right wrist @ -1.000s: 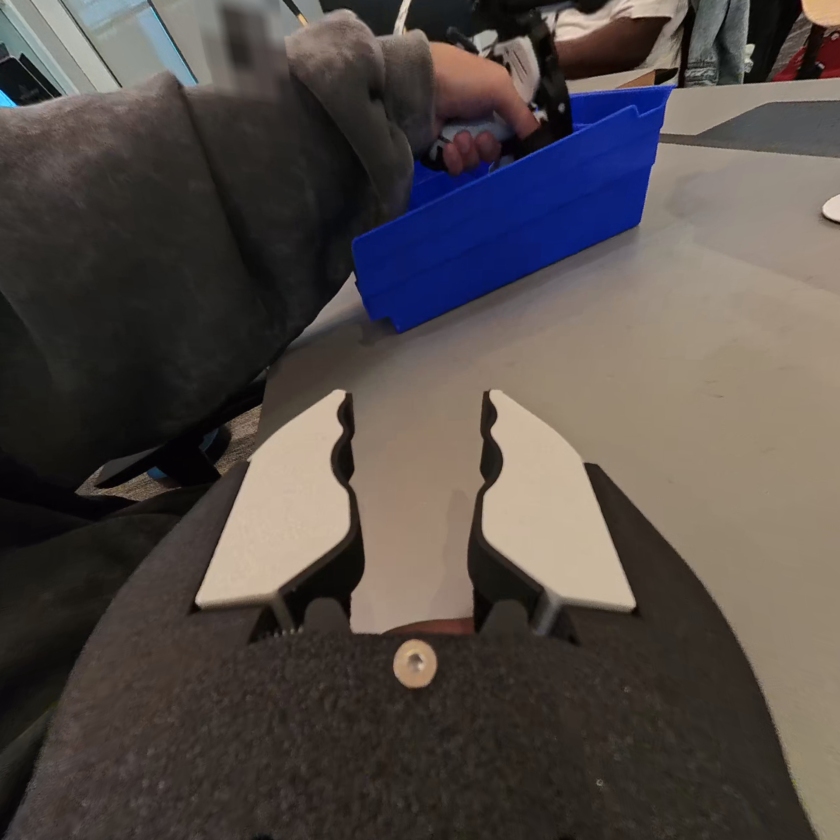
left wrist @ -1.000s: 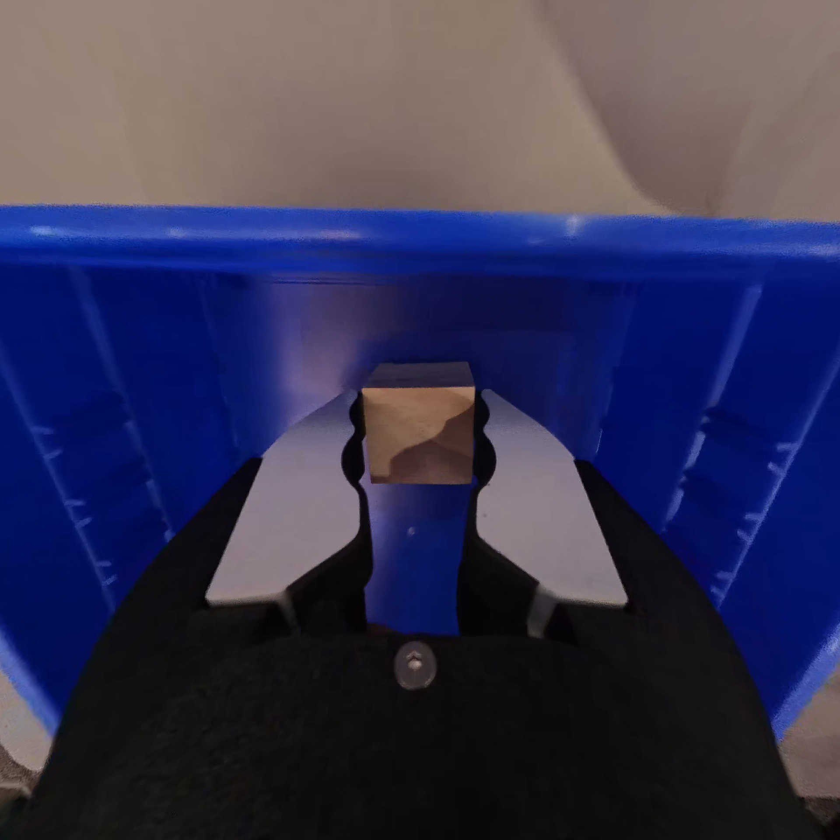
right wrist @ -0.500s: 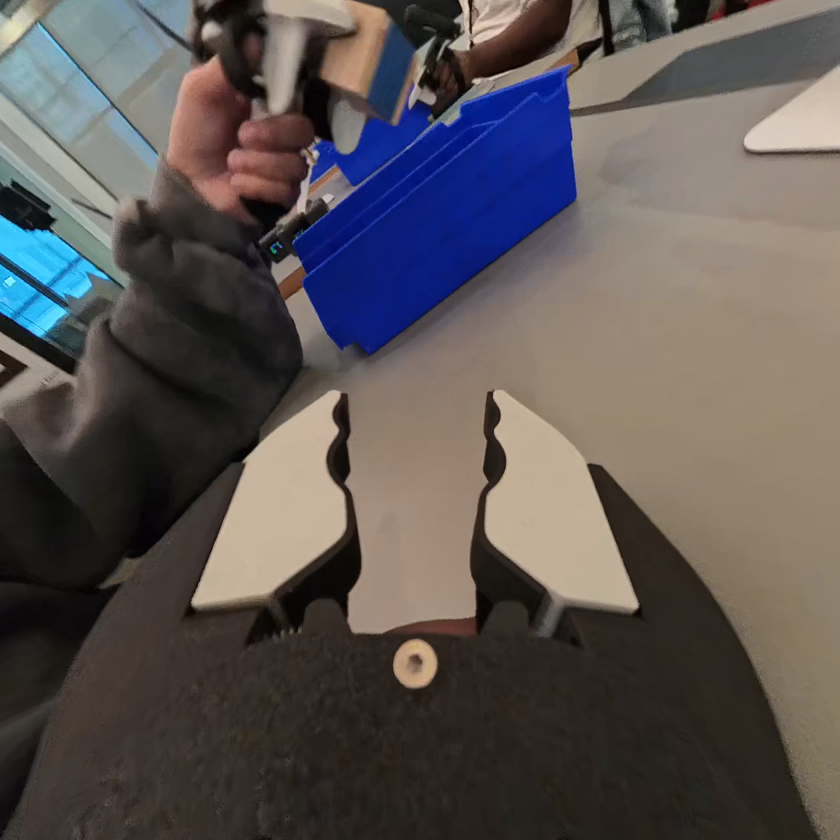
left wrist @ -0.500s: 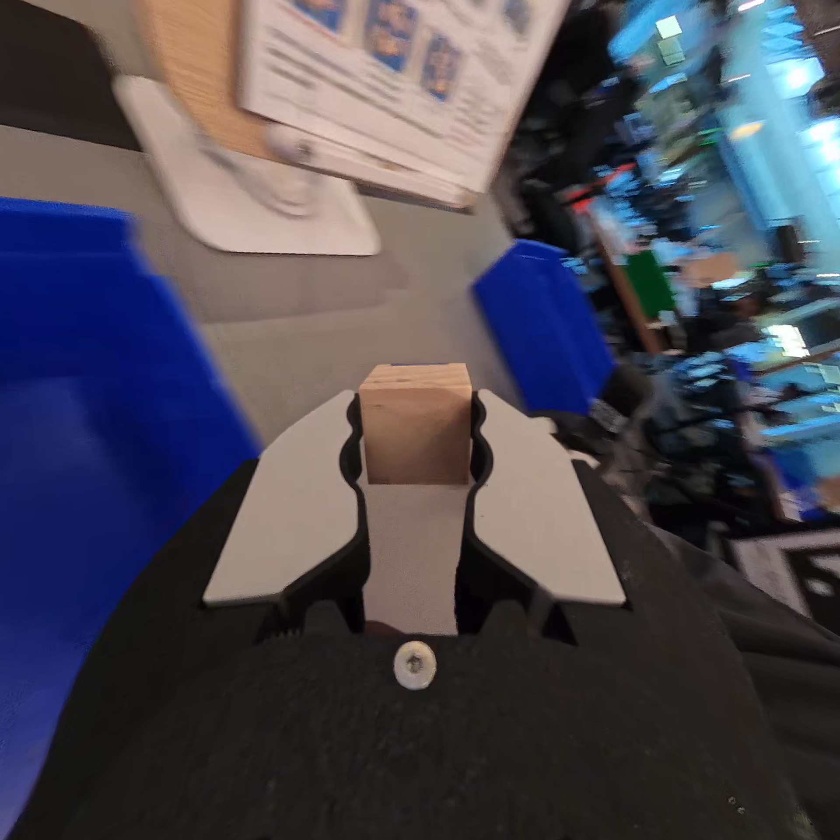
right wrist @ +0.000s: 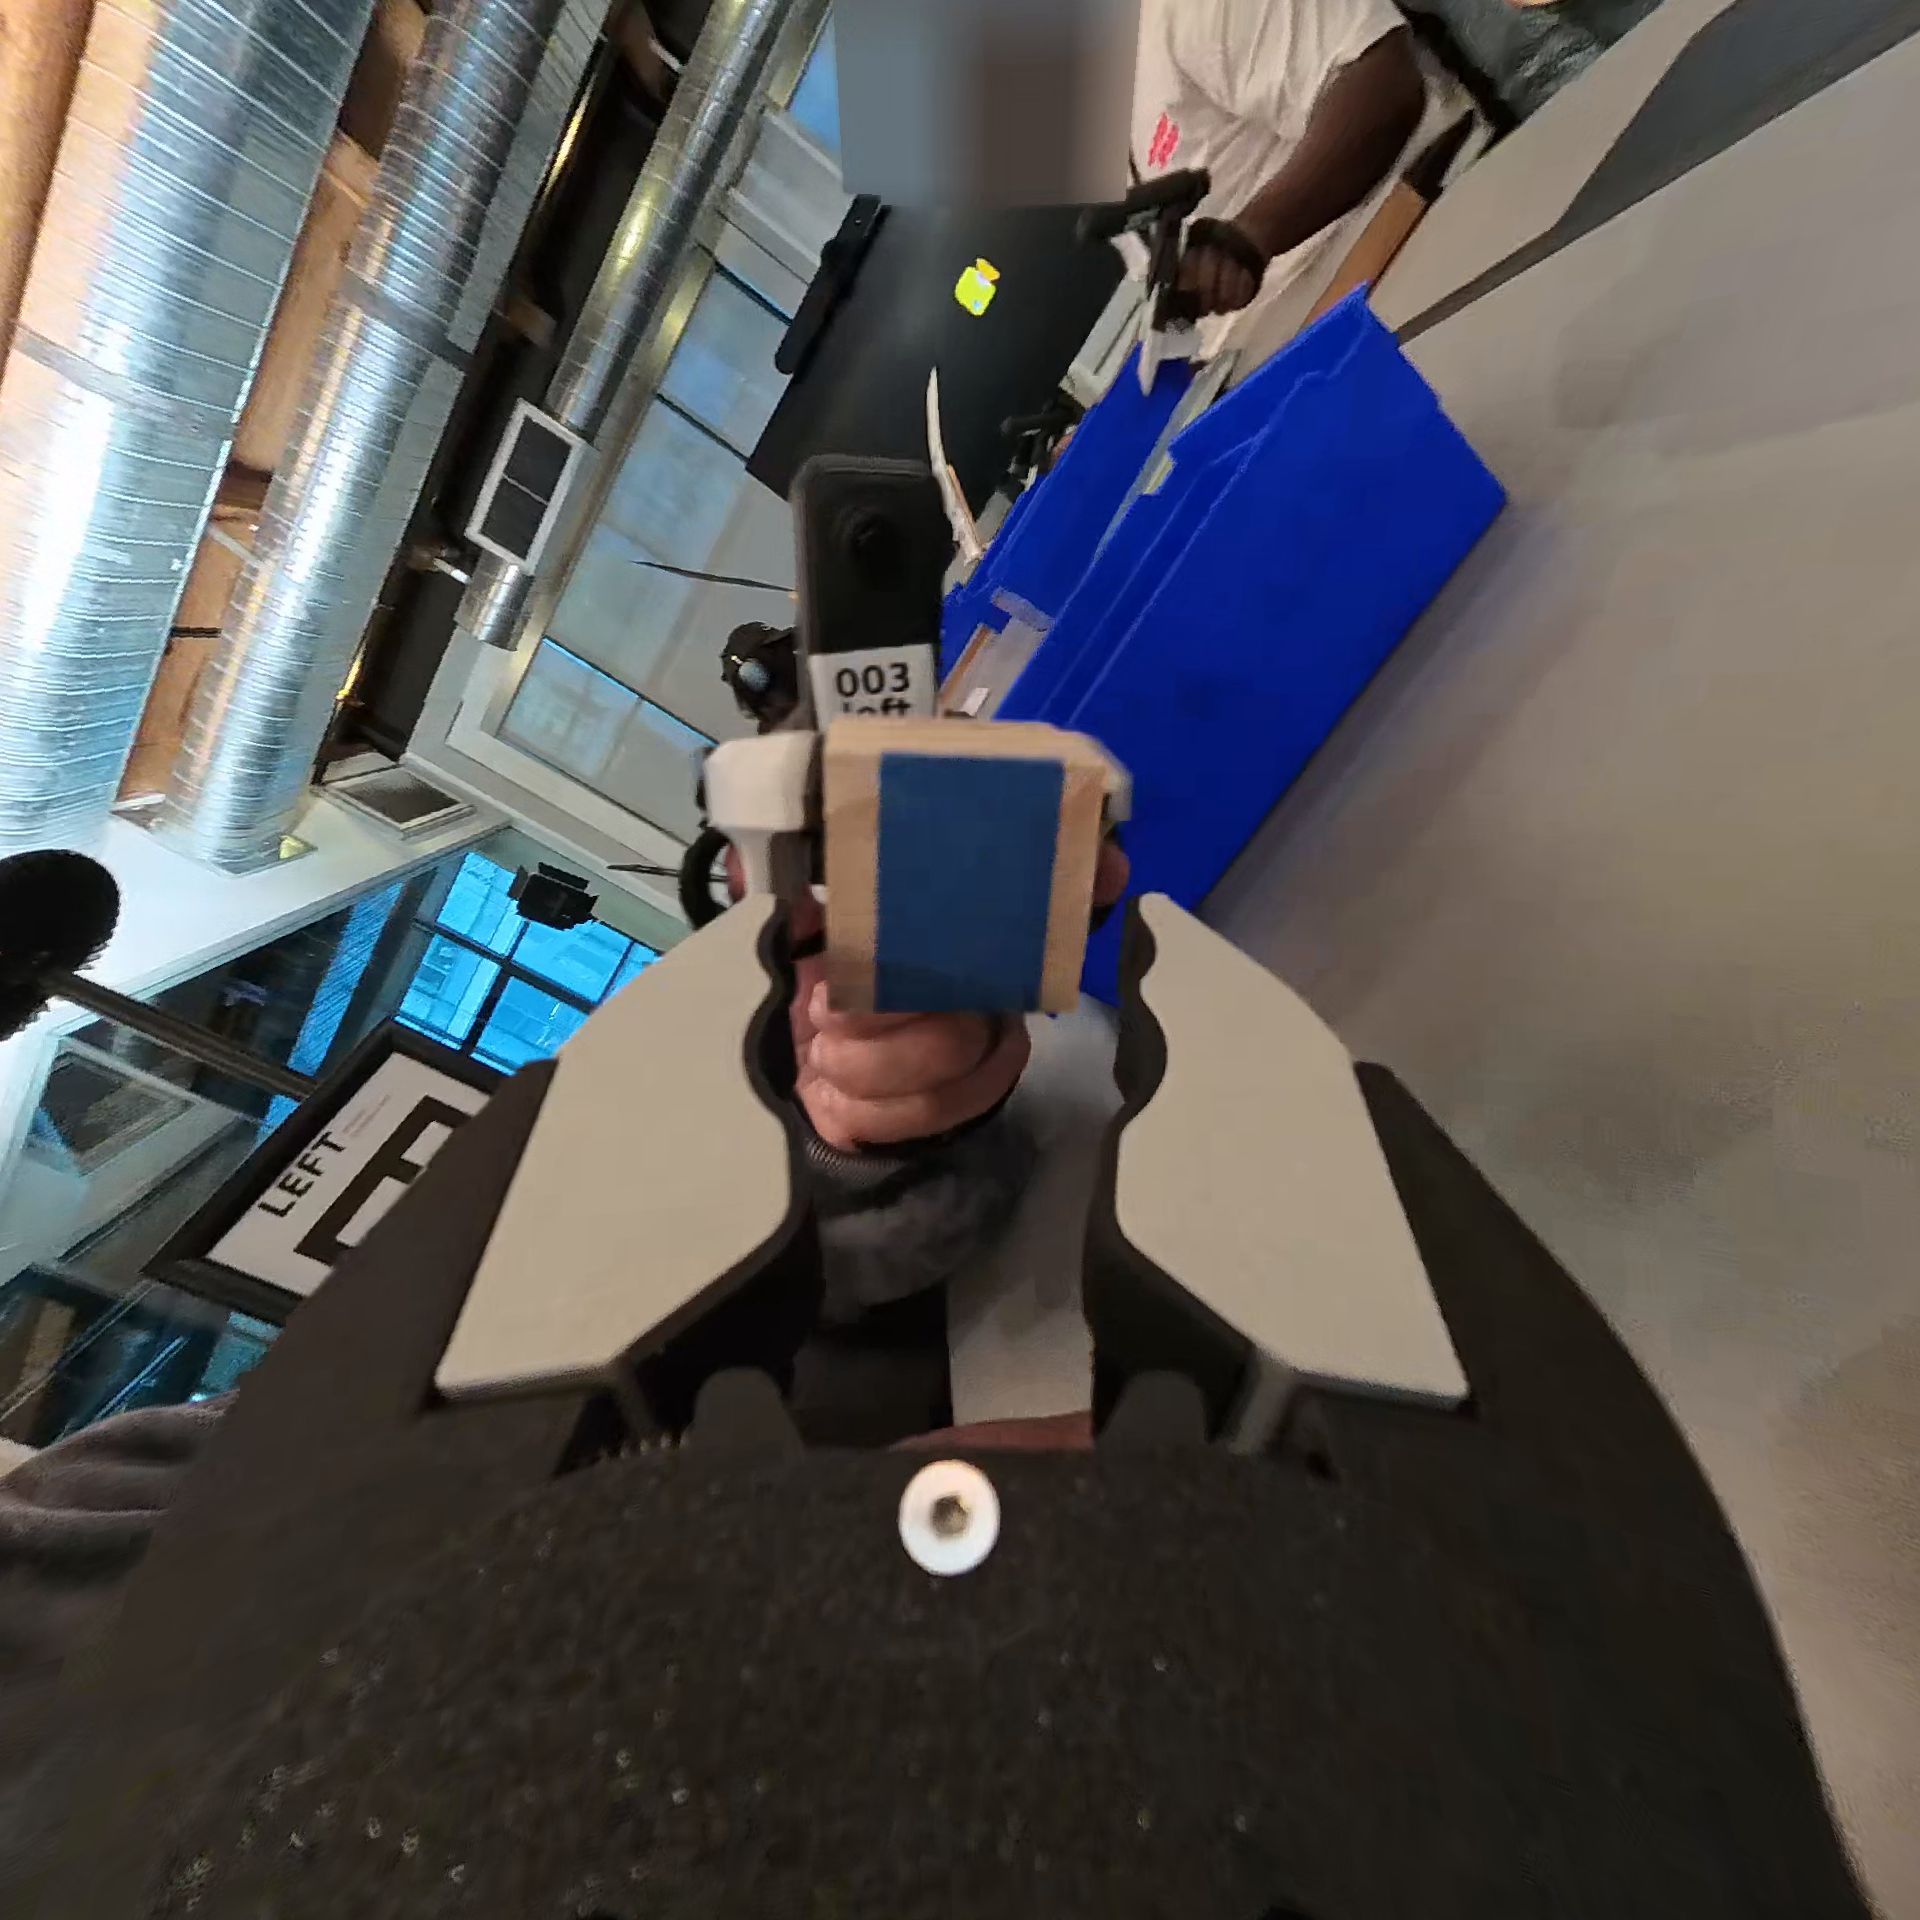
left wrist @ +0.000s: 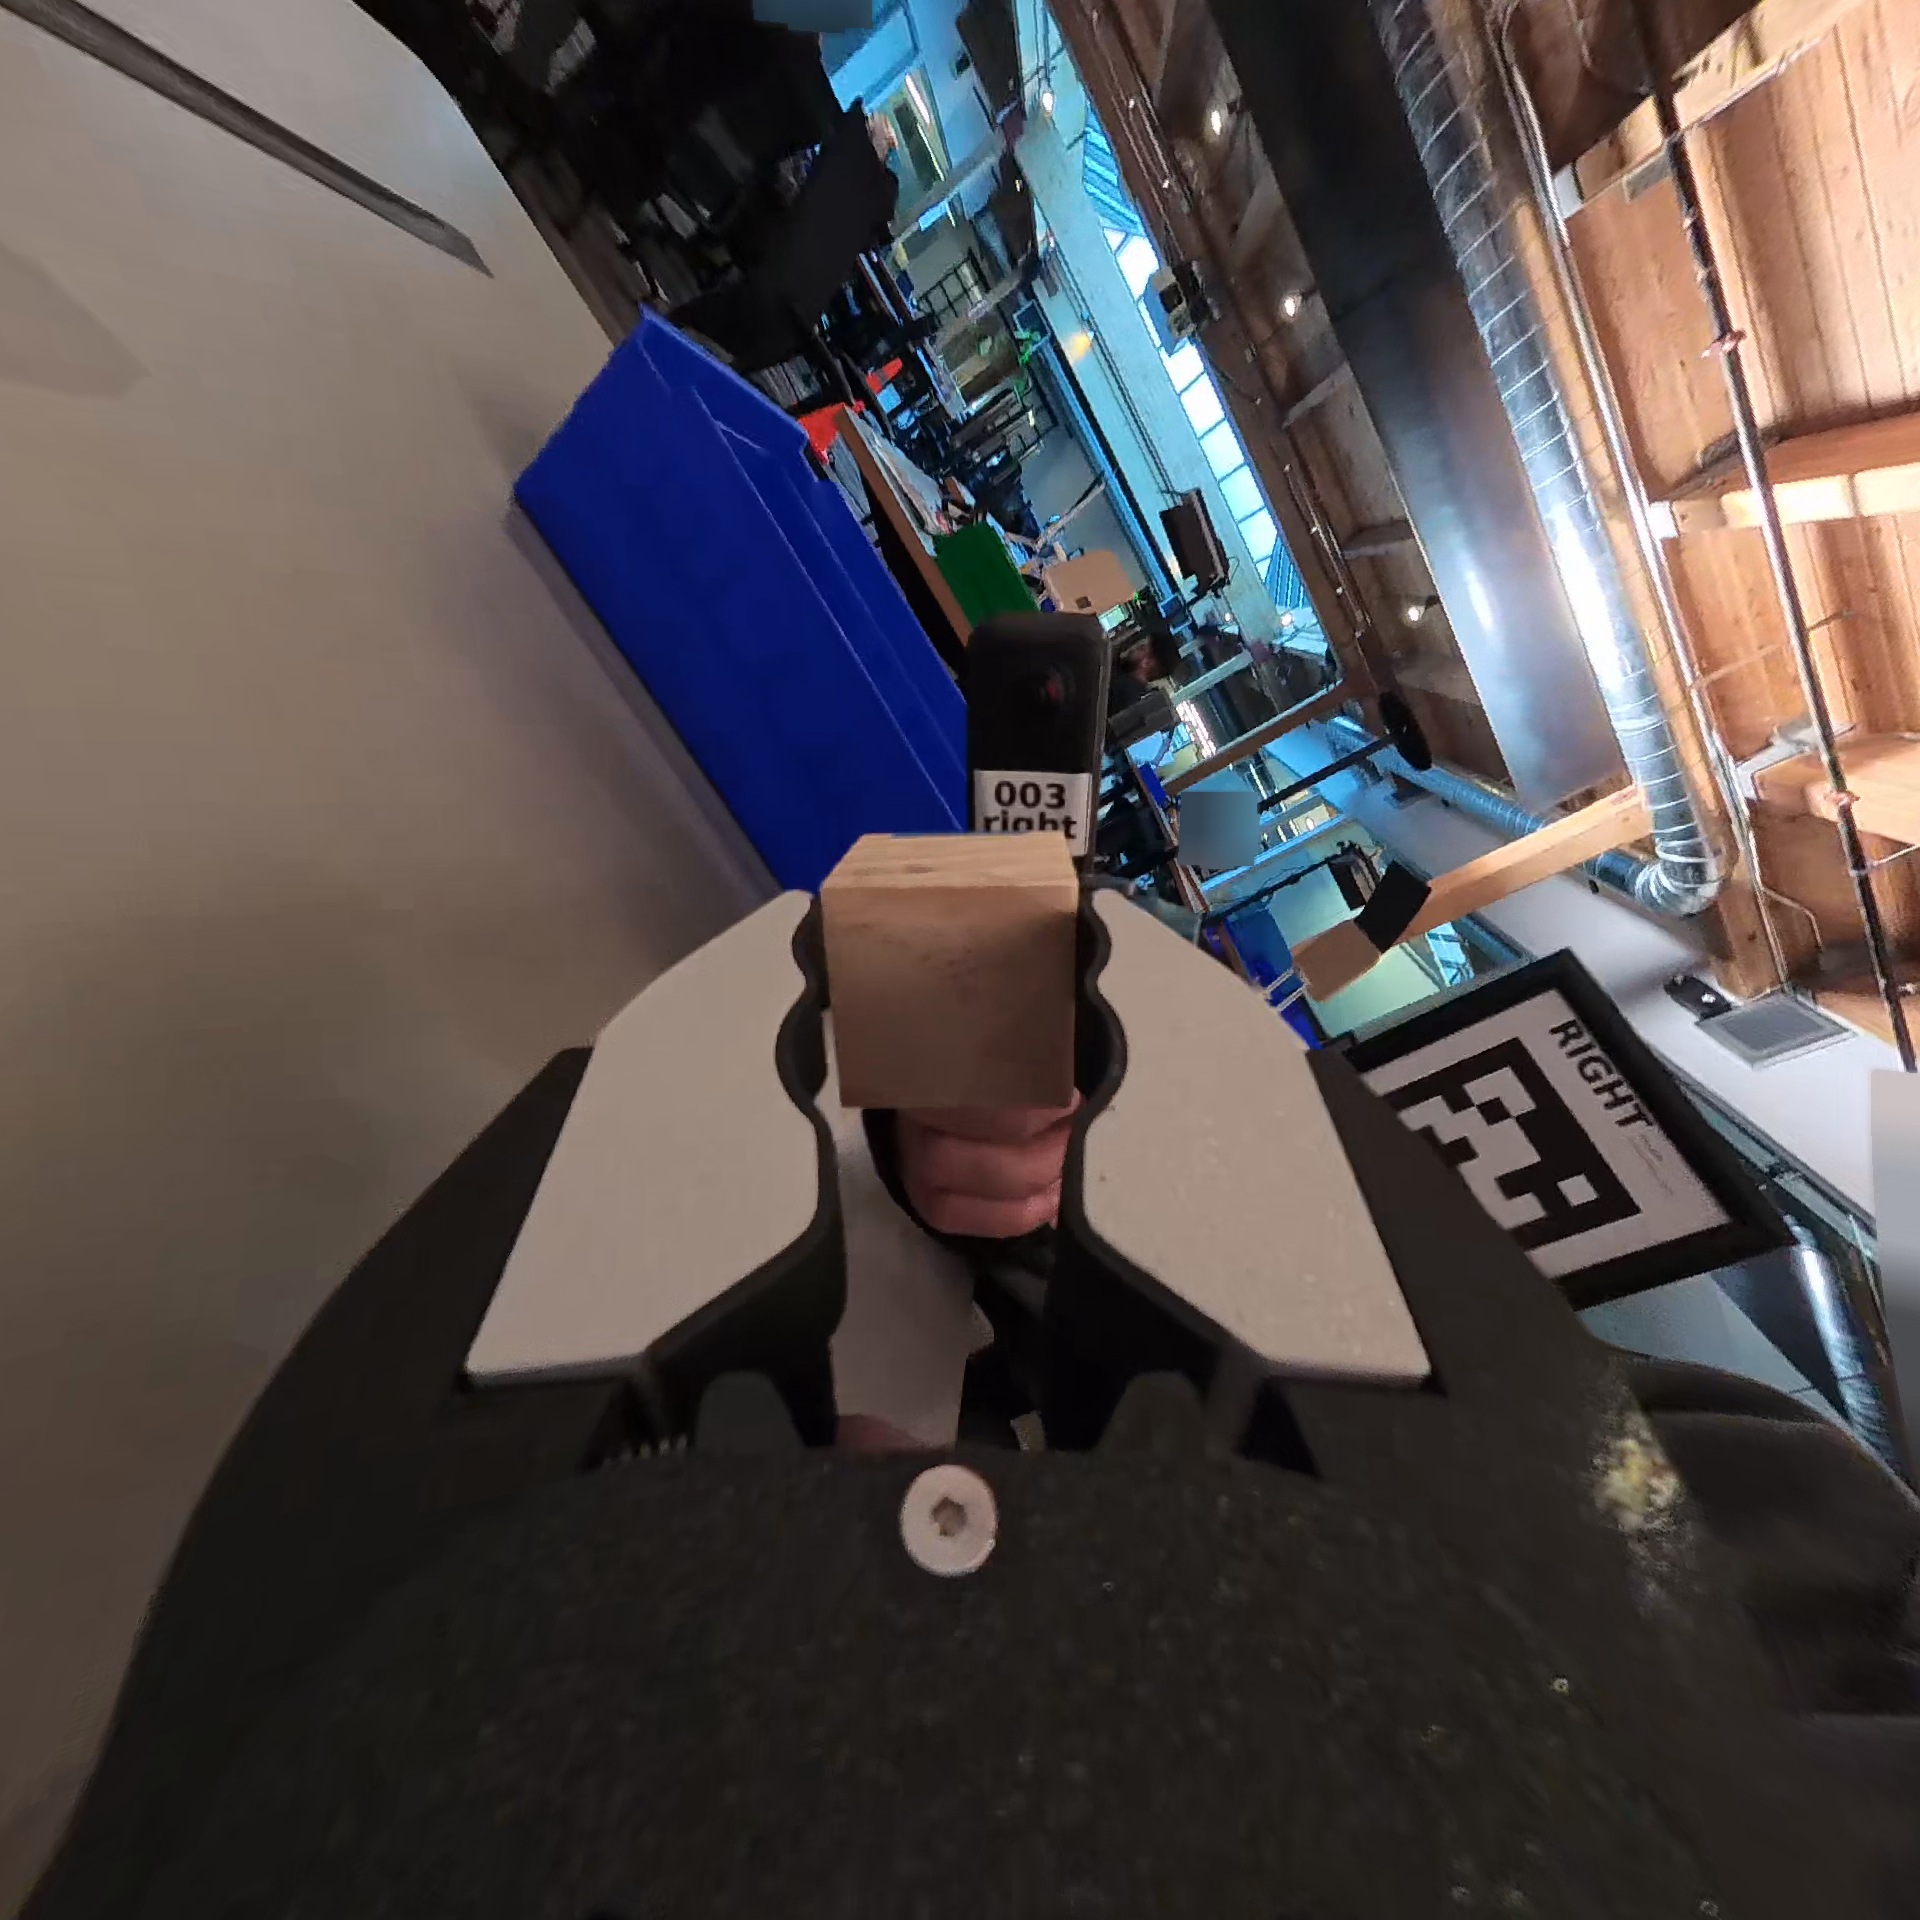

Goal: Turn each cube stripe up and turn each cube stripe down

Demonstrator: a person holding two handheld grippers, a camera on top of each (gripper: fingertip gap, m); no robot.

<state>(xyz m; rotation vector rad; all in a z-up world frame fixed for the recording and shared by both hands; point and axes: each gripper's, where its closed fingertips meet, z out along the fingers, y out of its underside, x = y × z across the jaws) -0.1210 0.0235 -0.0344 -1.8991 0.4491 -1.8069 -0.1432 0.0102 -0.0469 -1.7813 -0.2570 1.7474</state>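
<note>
Pinching the wooden cube [left wrist: 951, 992] in my left gripper [left wrist: 951, 997], blue stripe [right wrist: 966, 883] facing my spread right gripper [right wrist: 951, 987], handover pending, nothing yet placed

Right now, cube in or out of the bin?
Out. The left gripper holds the cube in the air, apart from the blue bin on the table.

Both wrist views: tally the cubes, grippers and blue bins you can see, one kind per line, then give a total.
Cubes: 1, the cube held up off the table
Grippers: 2, left gripper, right gripper
Blue bins: 2, near bin, far bin
Total: 5
</note>
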